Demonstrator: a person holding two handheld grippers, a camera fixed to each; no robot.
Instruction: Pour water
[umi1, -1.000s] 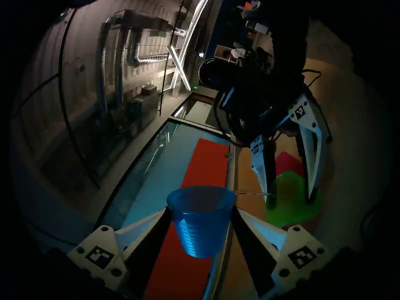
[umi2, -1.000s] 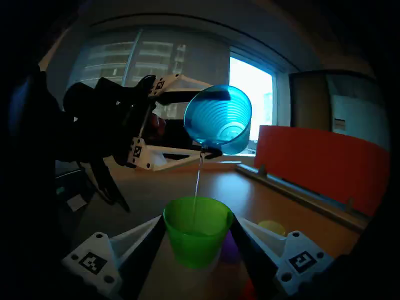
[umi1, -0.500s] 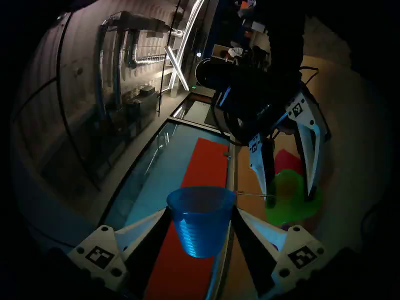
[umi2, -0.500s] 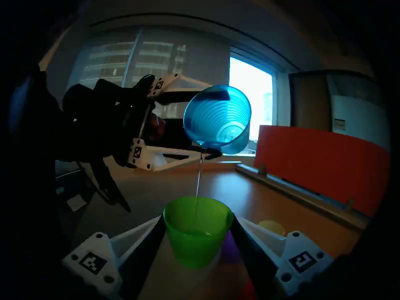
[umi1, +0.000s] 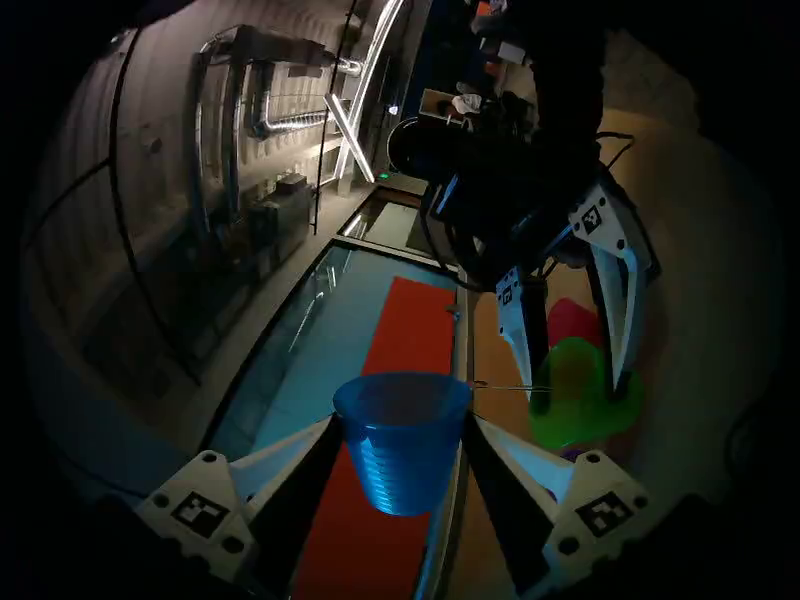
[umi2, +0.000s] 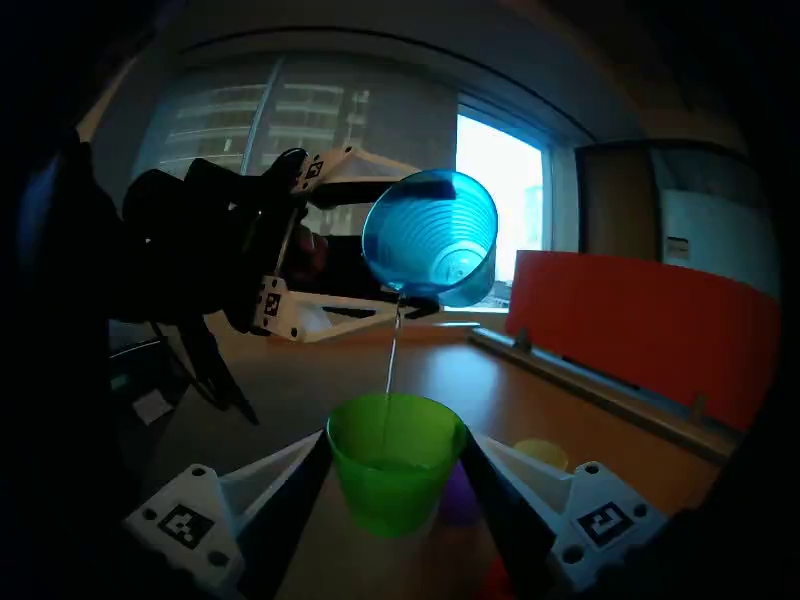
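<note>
Over the wooden counter (umi2: 590, 400), the left gripper (umi1: 403, 420) is clenching the tipped blue cup (umi2: 430, 245), still streaming water (umi2: 392, 350) into the green cup (umi2: 395, 470) grasped by the right gripper (umi2: 397, 440); the level is rising.

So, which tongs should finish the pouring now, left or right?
Left. The left tongs hold the blue cup tipped above the green cup, a thin stream falling in; the right tongs hold it underneath.
</note>
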